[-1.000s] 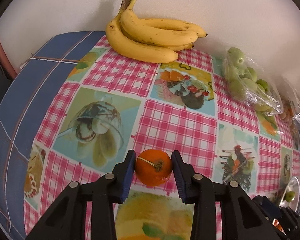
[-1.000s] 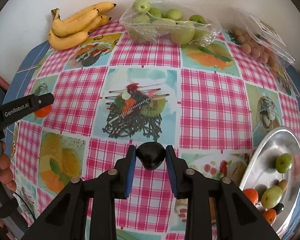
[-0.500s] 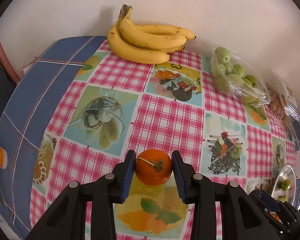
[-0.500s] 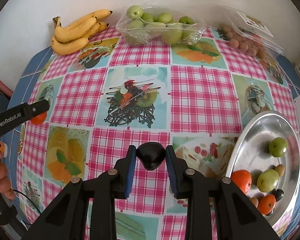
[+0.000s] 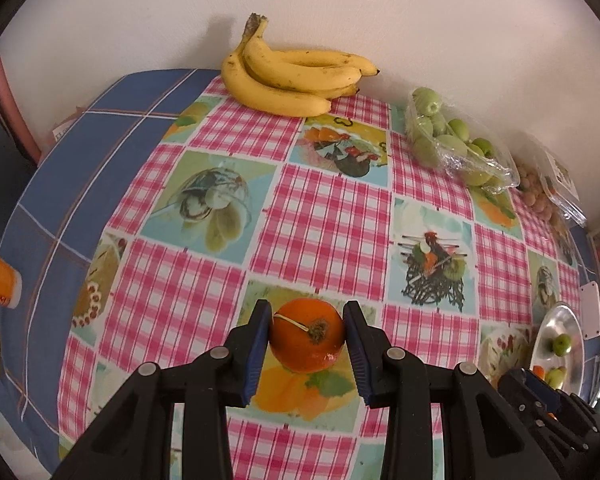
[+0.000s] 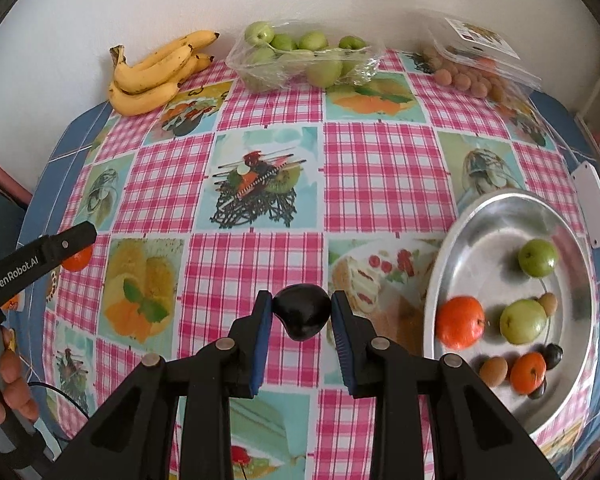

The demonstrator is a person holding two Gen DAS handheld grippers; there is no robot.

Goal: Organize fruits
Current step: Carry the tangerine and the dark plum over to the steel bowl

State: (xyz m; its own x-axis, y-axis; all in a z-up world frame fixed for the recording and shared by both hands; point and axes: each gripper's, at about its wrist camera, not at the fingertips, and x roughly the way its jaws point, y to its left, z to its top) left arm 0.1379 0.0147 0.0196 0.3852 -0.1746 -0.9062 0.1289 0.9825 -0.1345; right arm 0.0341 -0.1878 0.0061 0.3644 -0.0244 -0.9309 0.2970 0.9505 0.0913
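On a table spread with a checked picture cloth (image 6: pixel 364 168), the left gripper (image 5: pixel 306 332) is clamped on an orange (image 5: pixel 307 334) and the right gripper (image 6: pixel 302 314) on a dark plum (image 6: pixel 302 316), both lifted clear, probably bound for the metal tray (image 6: pixel 496 216) of sorted fruit at the right.

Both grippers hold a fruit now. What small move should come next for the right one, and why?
Probably carry the right gripper rightward over the metal tray and lower it. It is shut on a dark fruit above the tablecloth, beside the tray's left rim, and the tray has bare space near its upper left. The left gripper, shut on an orange, is farther away.
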